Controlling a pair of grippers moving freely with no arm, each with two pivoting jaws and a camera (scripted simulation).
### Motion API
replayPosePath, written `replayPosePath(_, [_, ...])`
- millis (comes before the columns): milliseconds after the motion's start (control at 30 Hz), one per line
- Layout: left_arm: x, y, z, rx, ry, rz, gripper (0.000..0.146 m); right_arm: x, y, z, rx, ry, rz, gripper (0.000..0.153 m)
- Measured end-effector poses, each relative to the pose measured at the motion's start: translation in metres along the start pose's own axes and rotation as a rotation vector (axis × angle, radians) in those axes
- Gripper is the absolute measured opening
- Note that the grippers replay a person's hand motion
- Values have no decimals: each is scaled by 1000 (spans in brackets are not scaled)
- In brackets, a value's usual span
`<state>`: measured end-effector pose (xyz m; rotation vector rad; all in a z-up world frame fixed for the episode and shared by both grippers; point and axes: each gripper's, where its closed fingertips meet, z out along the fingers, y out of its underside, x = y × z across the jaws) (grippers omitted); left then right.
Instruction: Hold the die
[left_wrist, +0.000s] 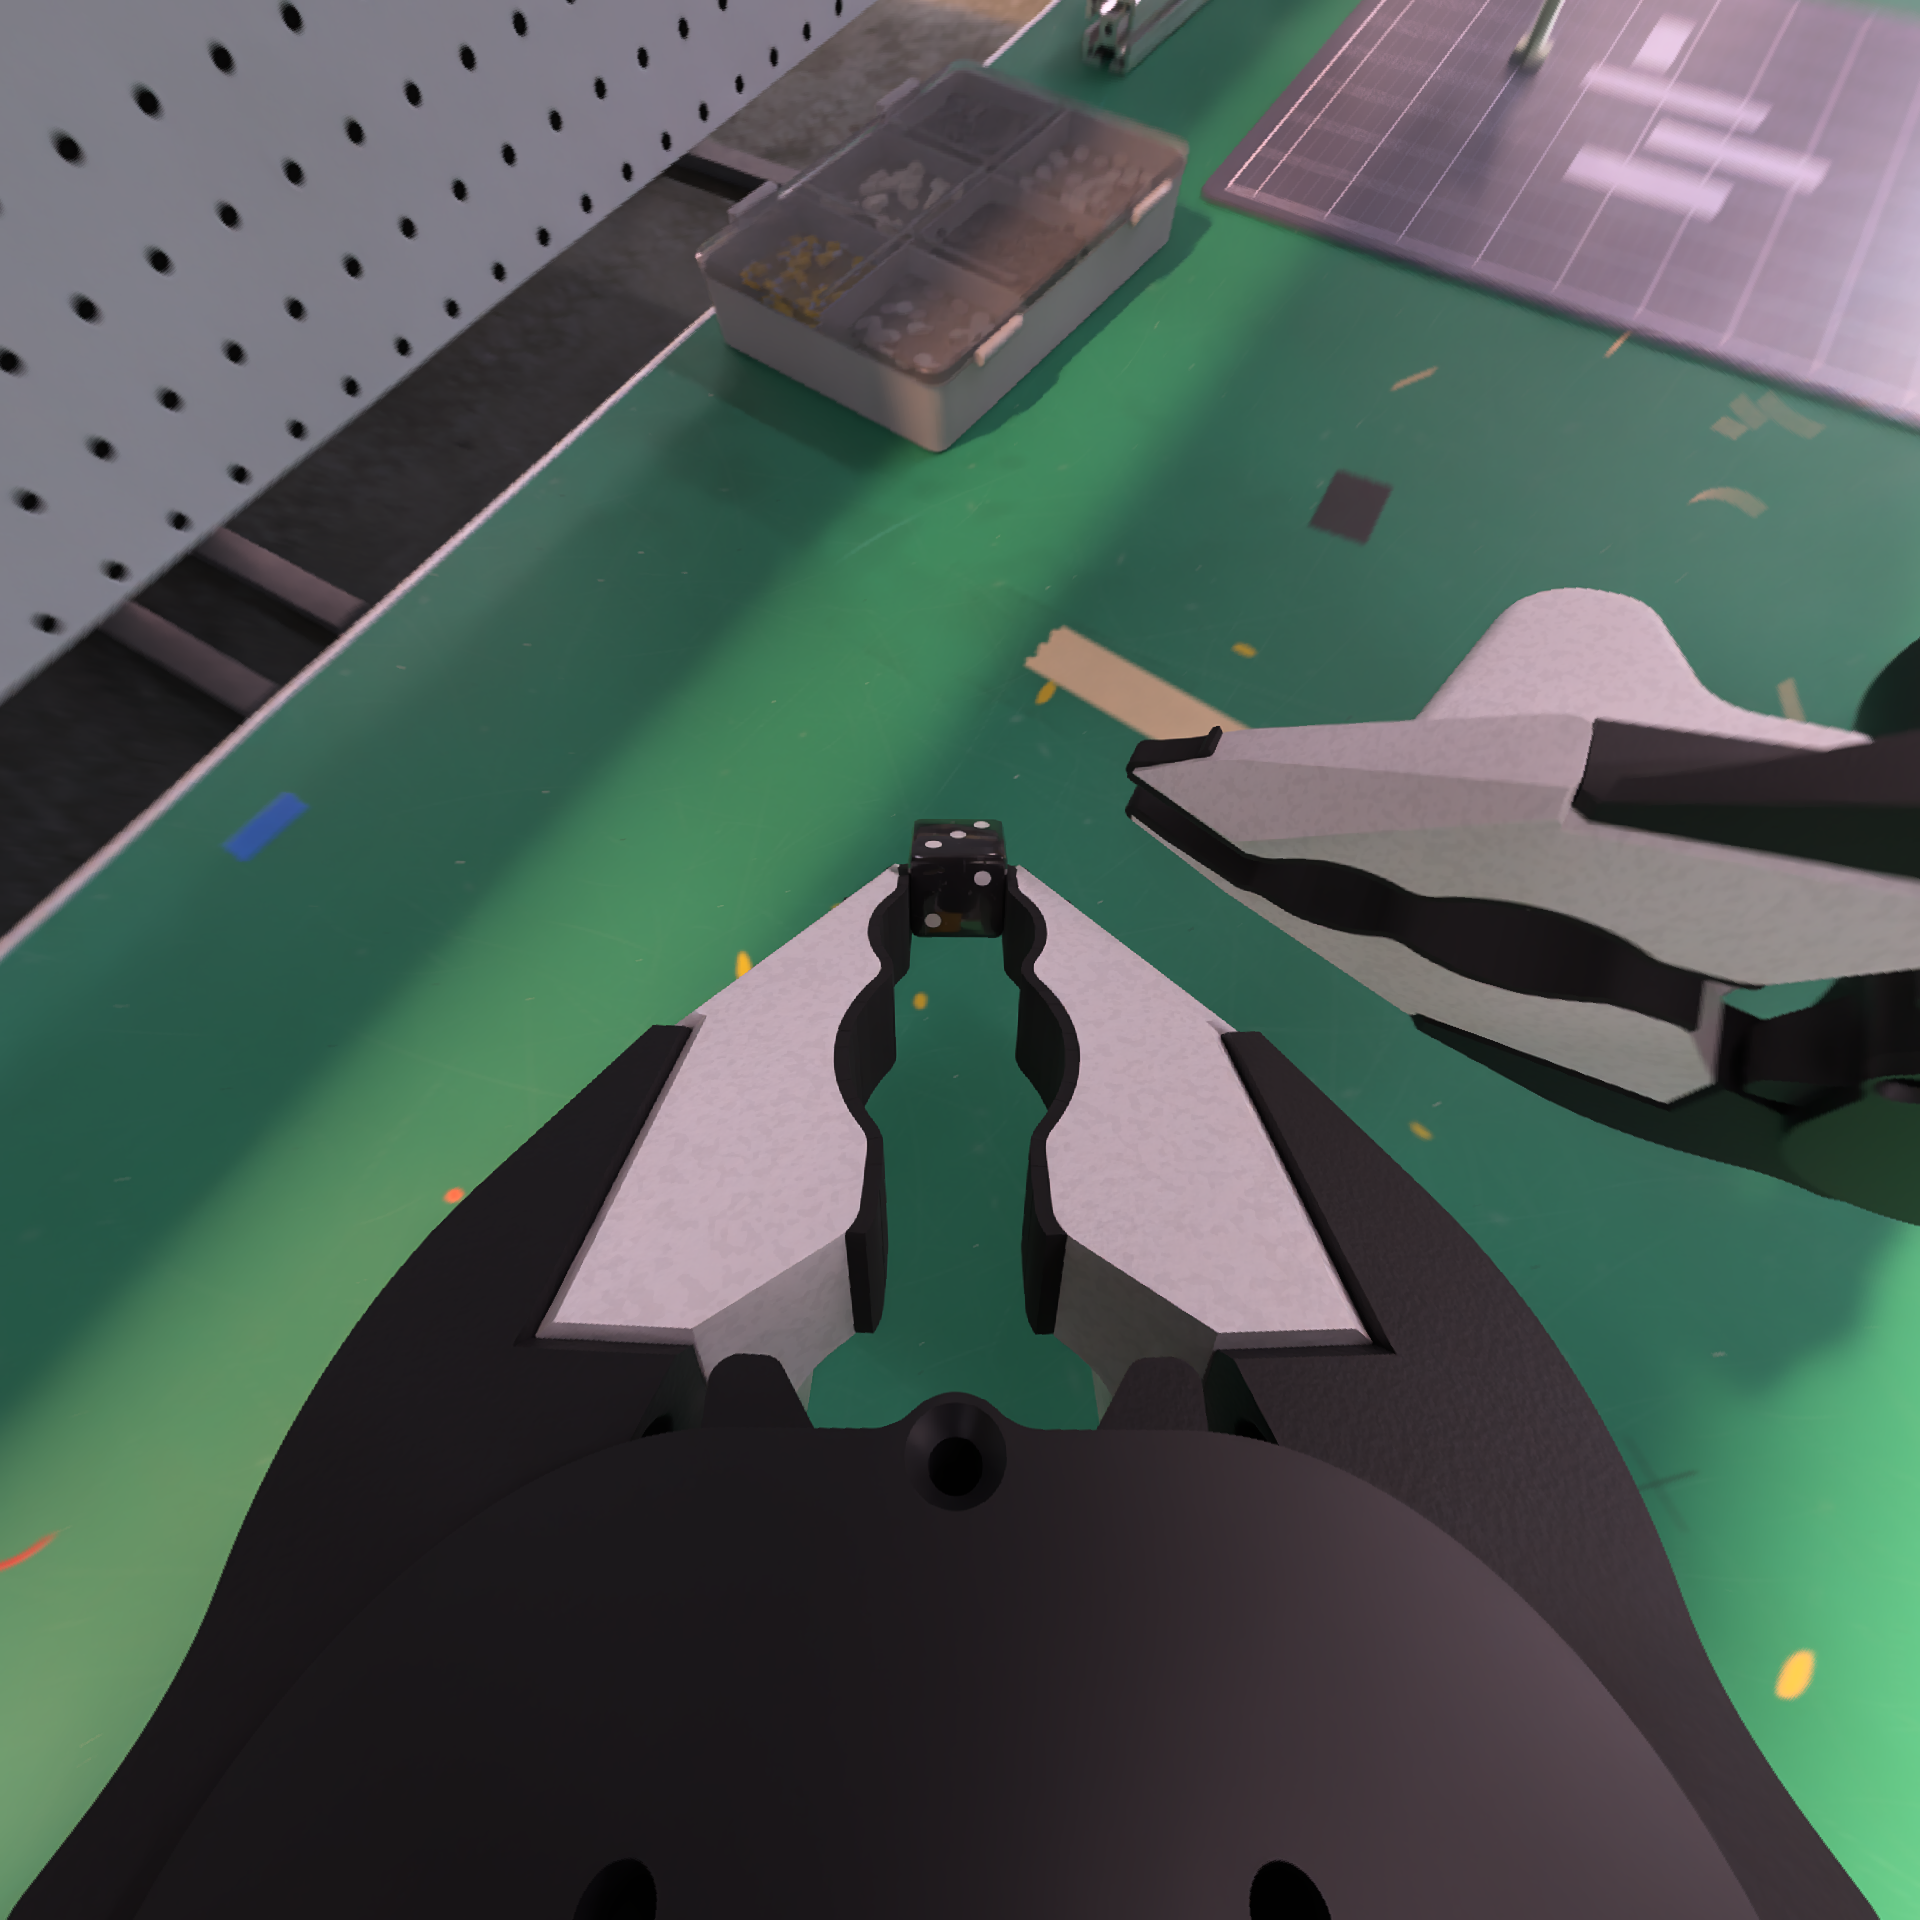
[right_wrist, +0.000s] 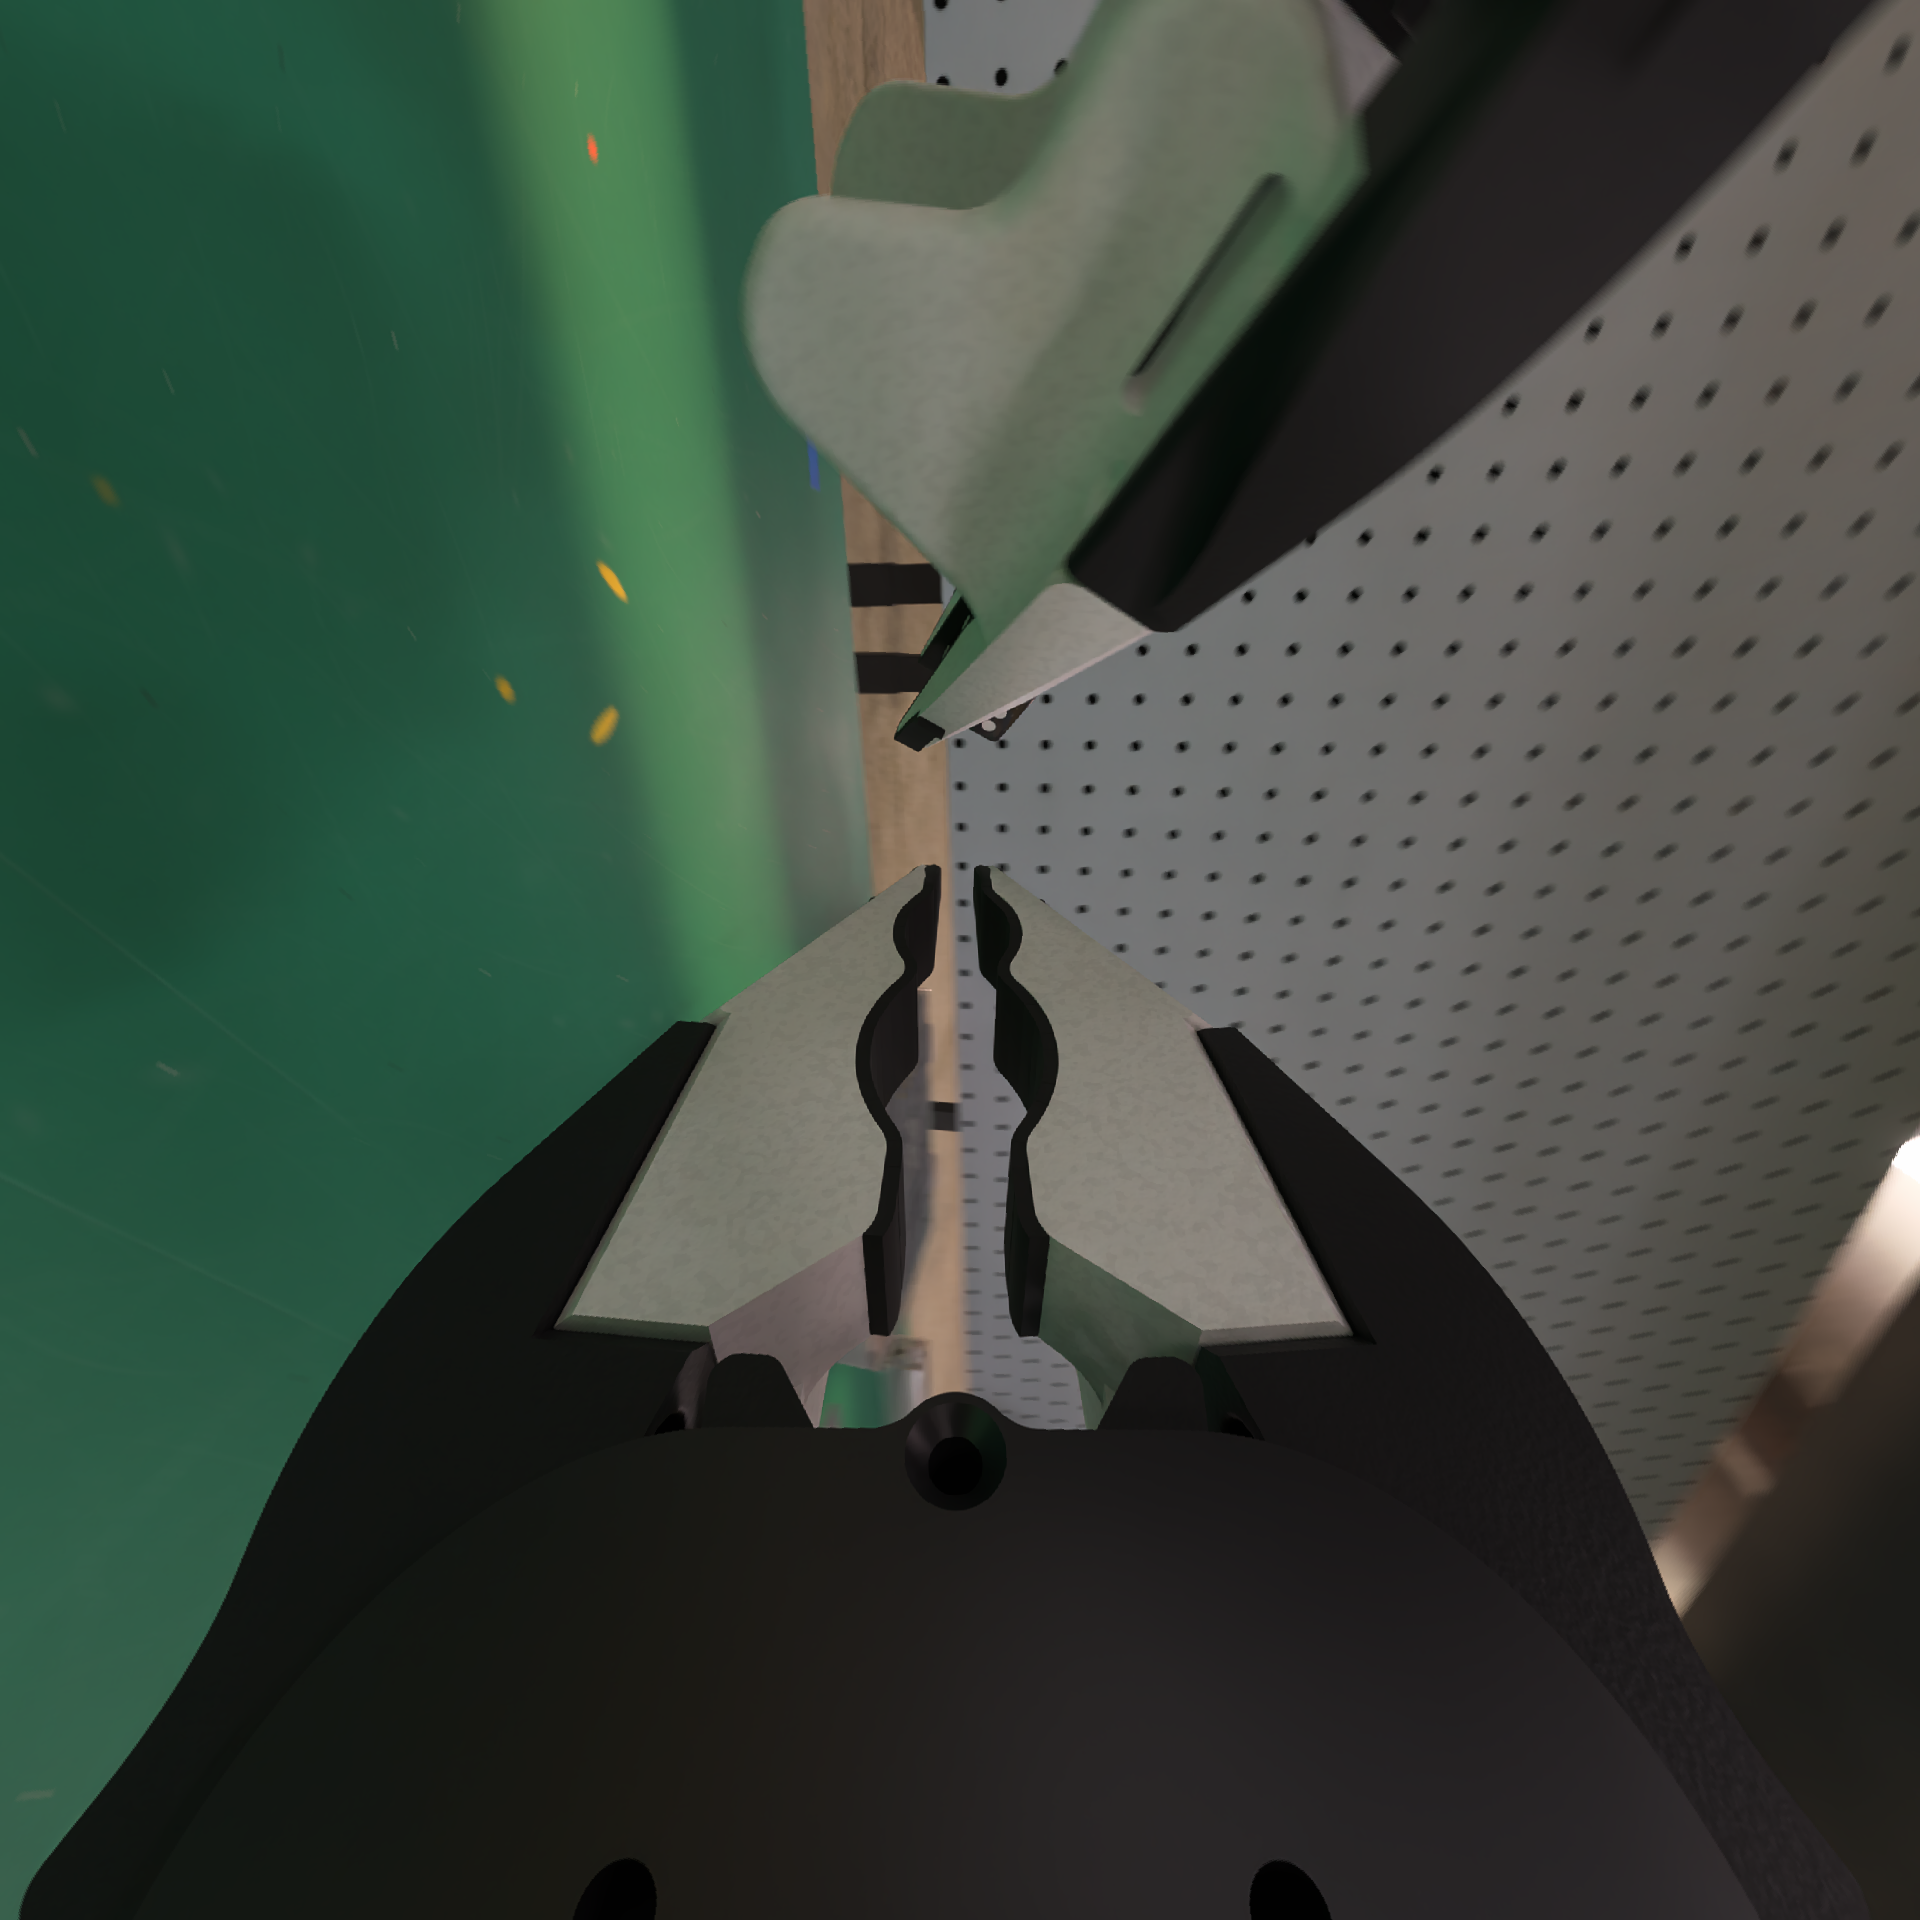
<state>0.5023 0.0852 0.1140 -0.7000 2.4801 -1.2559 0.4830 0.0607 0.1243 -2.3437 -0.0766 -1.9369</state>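
Die (left_wrist: 956, 878) between the left gripper (left_wrist: 956, 899) fingertips above the table (left_wrist: 623, 935), right gripper (left_wrist: 1174, 774) just to its right, compartment box (left_wrist: 940, 249) near the table's pegboard-side edge, cutting mat (left_wrist: 1507, 208) right of the box, pegboard (left_wrist: 260, 208) beyond that edge

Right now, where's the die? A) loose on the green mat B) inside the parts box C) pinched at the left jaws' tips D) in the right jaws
C: the black die sits clamped between the tips of the left gripper, off the green mat; the right gripper is nearly closed on nothing.
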Motion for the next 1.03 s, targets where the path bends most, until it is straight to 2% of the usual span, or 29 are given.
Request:
replayPosePath(167, [12,-6,6,30,132,-135,16,6,8,2,-14,64,-310,6])
replayPosePath(267, [24,-7,10,42,158,-143,16,5,13,1,-12,48,-378,6])
replayPosePath(400, [27,-6,6,92,152,-156,16,6,23,-15,19,-18,-207,4])
replayPosePath(500, [21,-6,-7,145,122,-150,16,5,22,-33,103,-142,114,0])
replayPosePath(633, [12,-4,-27,201,107,-155,16,-1,9,-56,267,-385,742,0])
replayPosePath(700, [8,1,-37,217,89,-149,16,-13,13,-57,271,-482,933,0])
replayPosePath(800, [-4,12,-56,250,33,-131,16,-41,32,-53,185,-627,1051,0])
replayPosePath(833, [-9,16,-63,256,7,-134,16,-45,33,-53,202,-666,1118,0])
replayPosePath(900, [-16,23,-76,273,-33,-128,16,-55,26,-51,239,-847,1225,4])
replayPosePath(967, [-18,27,-86,302,-49,-133,16,-64,25,-34,257,-936,1201,15])
replayPosePath(1033, [-16,29,-93,325,-41,-159,16,-77,22,-21,315,-1050,1044,21])
